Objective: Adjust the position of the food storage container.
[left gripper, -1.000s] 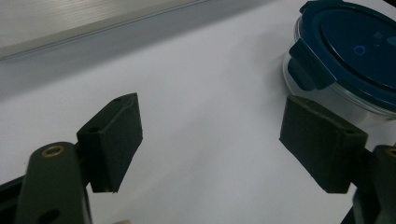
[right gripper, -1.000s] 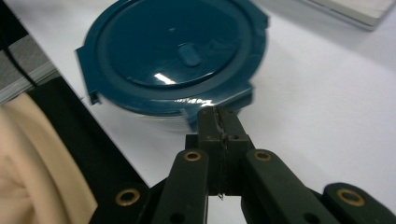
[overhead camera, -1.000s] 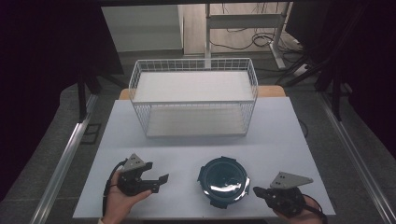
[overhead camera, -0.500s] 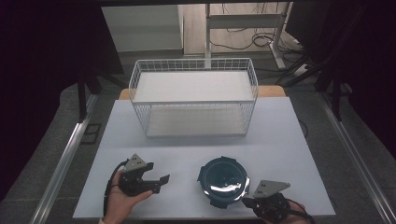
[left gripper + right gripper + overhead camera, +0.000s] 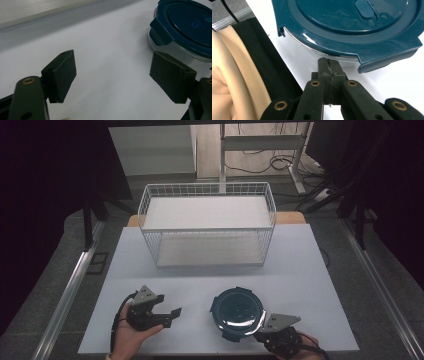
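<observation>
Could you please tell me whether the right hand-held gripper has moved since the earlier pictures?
Yes. In the high view the right hand-held gripper has shifted left, toward the round blue-lidded container, whose place on the table is unchanged.

Grey floor (image 5: 60,270), white table (image 5: 310,285)

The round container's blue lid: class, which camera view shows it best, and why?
The right gripper view: the lid is close, with its vent tab and side clips sharp. The high view shows the whole lid, small and dark. The left gripper view catches part of it at the corner.
</observation>
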